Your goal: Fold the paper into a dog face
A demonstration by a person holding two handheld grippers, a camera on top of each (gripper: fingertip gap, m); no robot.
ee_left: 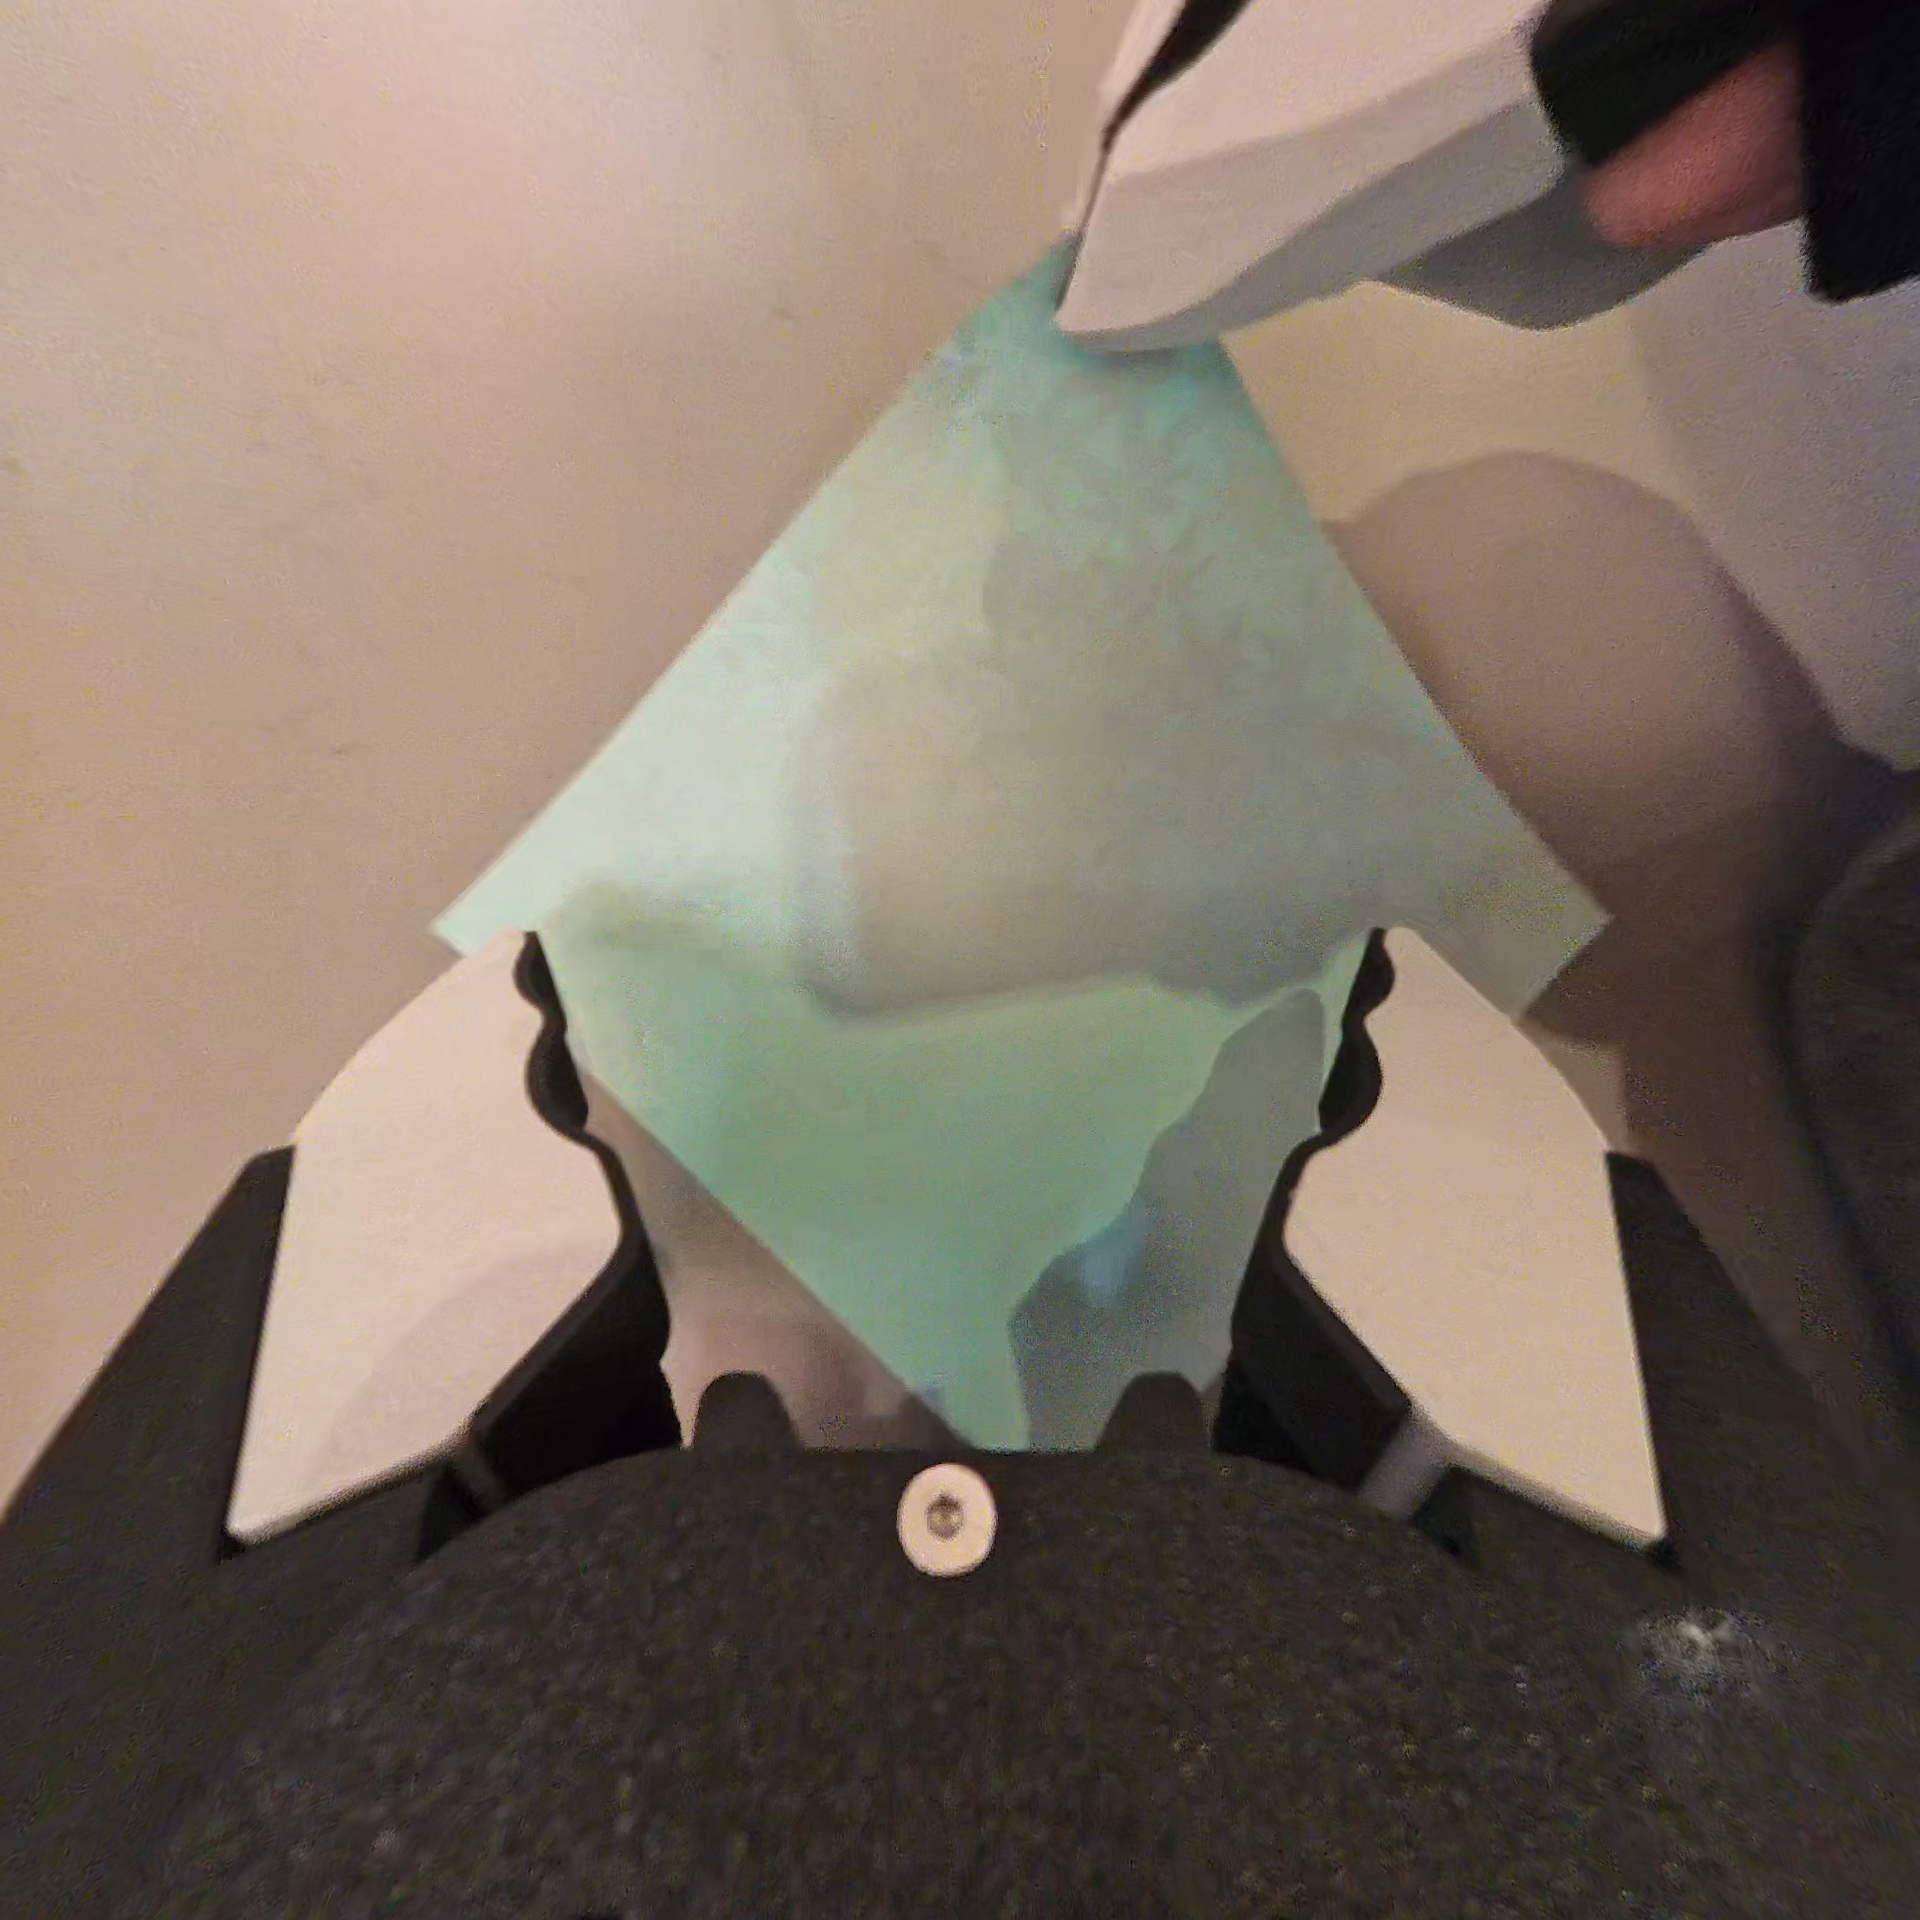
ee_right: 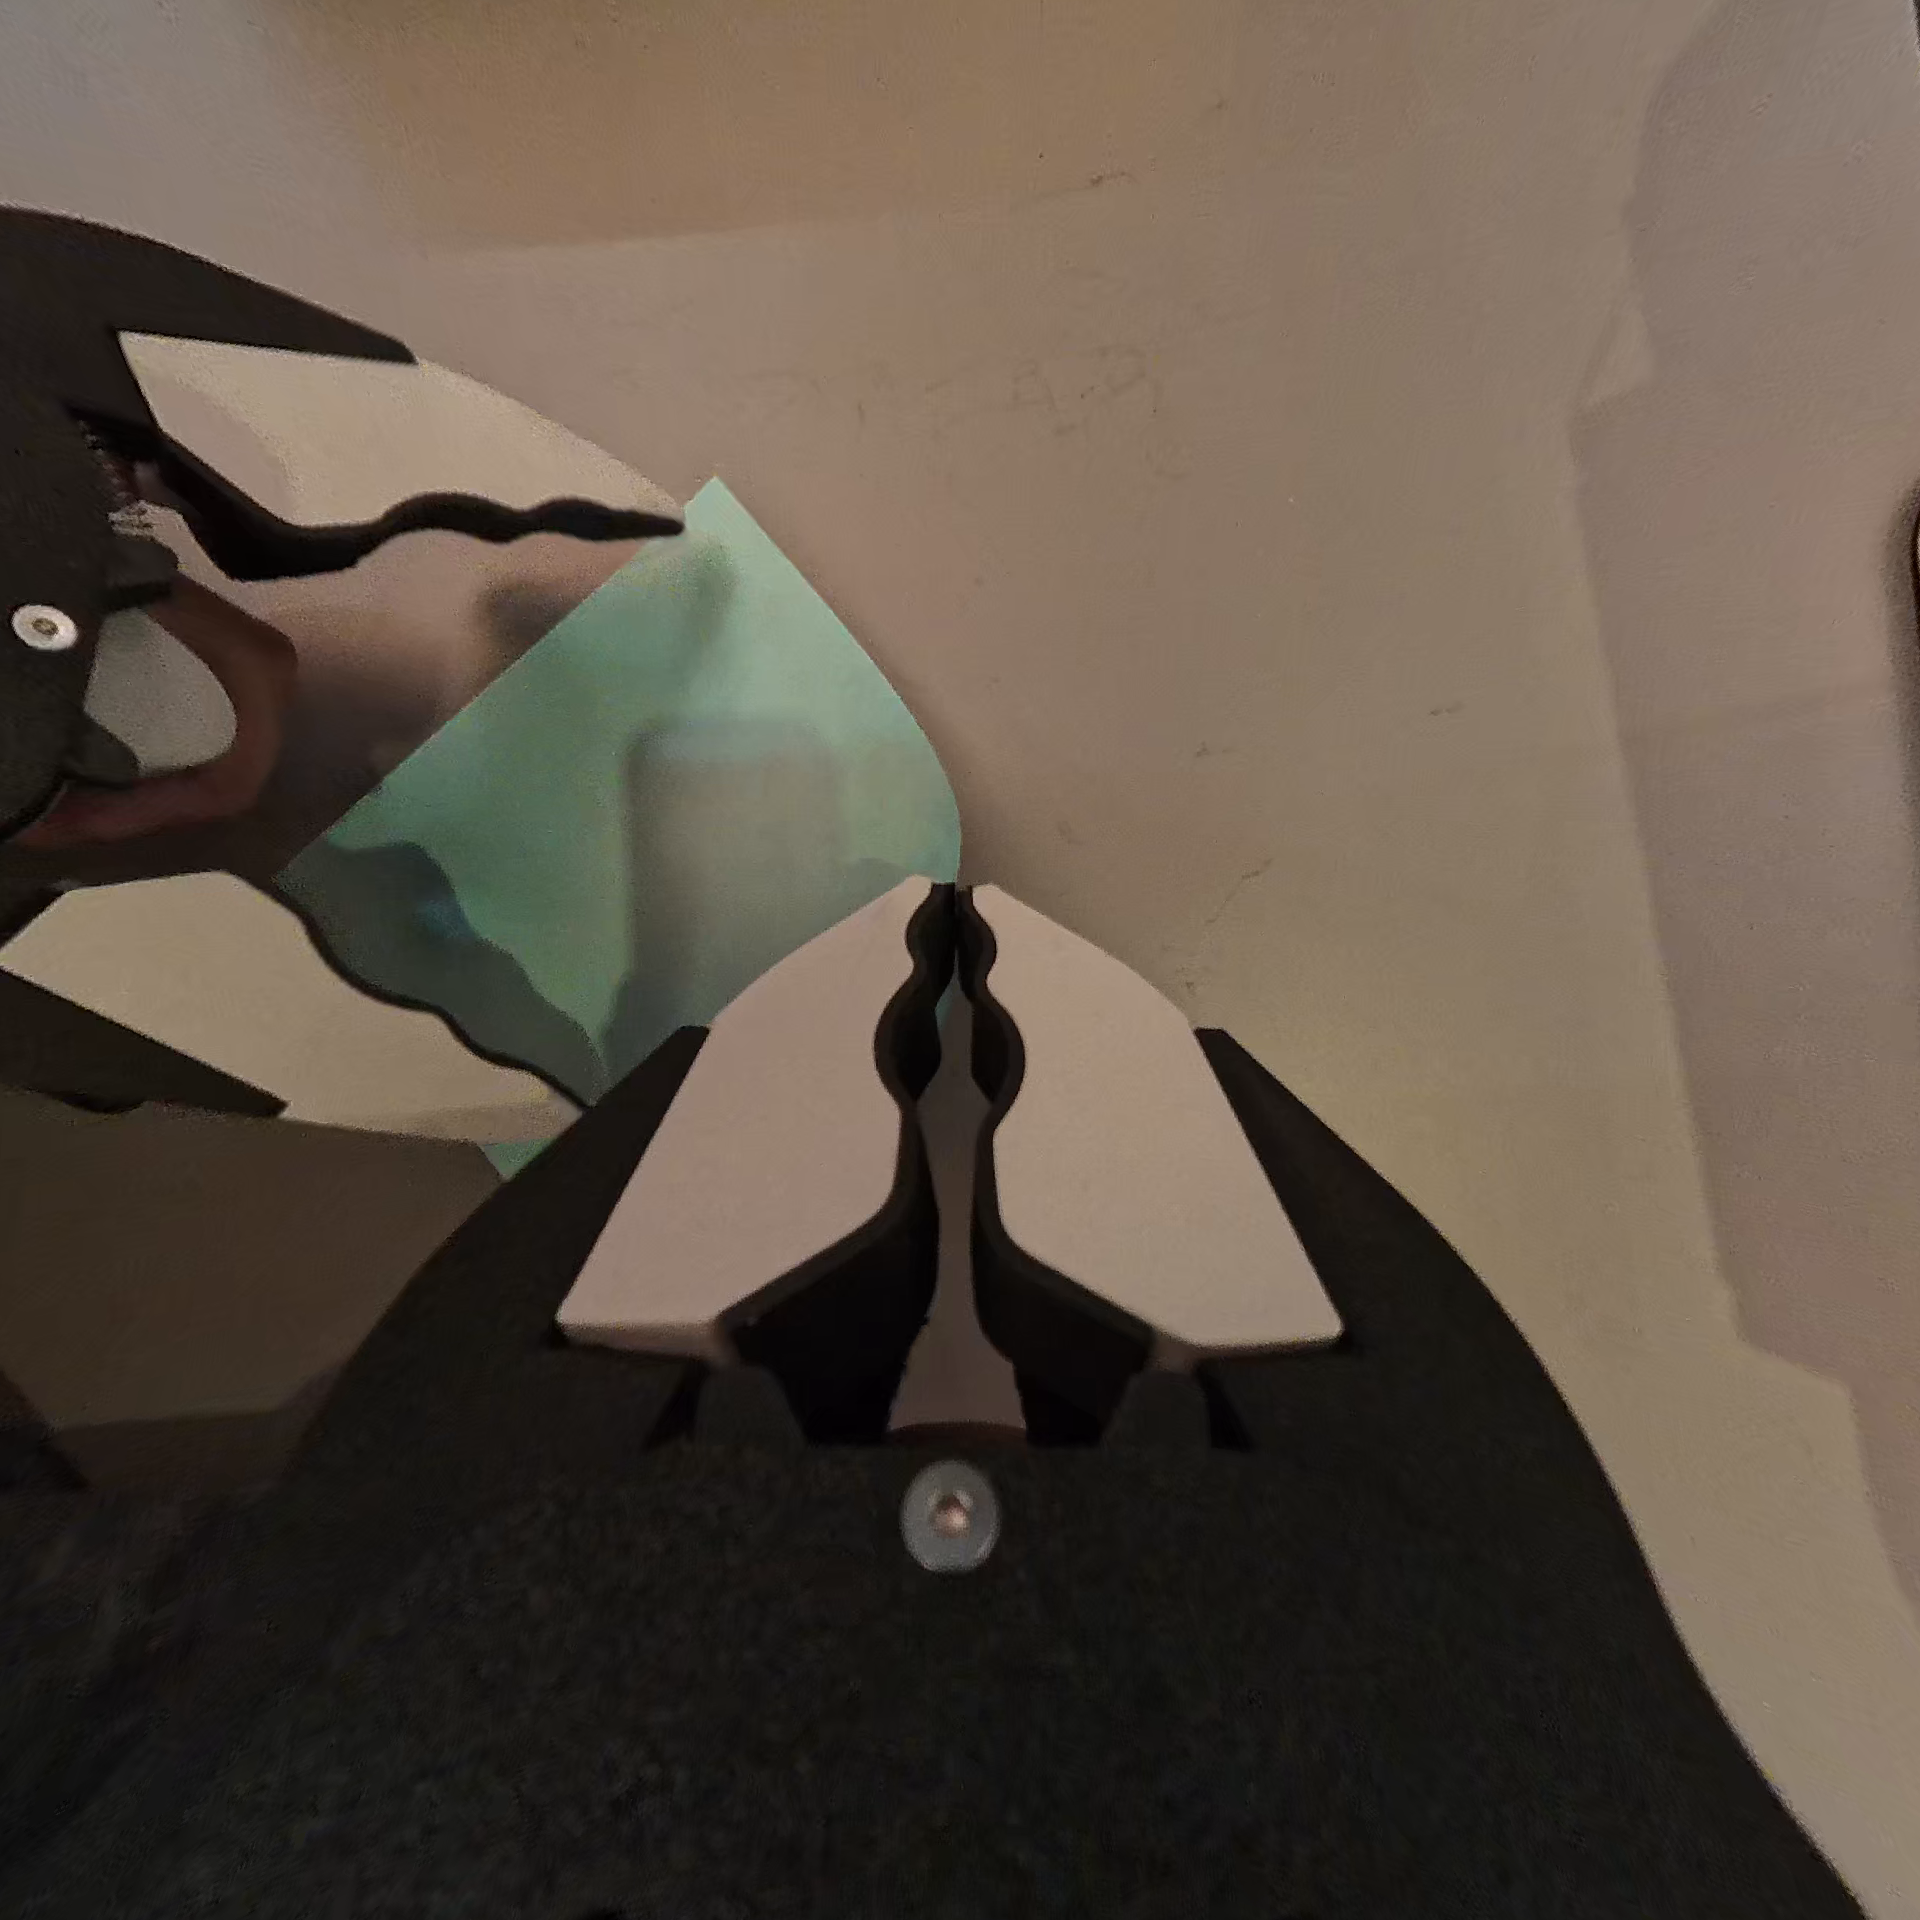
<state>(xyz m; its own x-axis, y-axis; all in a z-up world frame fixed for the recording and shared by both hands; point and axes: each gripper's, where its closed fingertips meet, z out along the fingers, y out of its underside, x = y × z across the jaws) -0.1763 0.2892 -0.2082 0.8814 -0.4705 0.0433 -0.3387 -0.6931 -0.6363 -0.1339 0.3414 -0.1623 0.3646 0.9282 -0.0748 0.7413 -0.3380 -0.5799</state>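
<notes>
A light green square of paper (ee_left: 1039,727) lies like a diamond on a cream table (ee_left: 312,416). My left gripper (ee_left: 945,966) is open, its fingers spread to either side of the paper's near half, low over it. My right gripper (ee_left: 1101,301) comes in from the upper right, its tips on the paper's far corner. In the right wrist view my right gripper (ee_right: 954,894) is shut, with the paper's (ee_right: 540,769) corner curving up into its tips. The open left gripper (ee_right: 623,810) shows at the left, straddling the paper.
A person's hand in a dark sleeve (ee_left: 1683,187) holds the right gripper. A dark grey shape (ee_left: 1860,1039) sits at the right edge of the left wrist view. The cream table surface (ee_right: 1299,623) stretches beyond the paper, with soft shadows on it. The grippers' ends are close to 9 centimeters from one another.
</notes>
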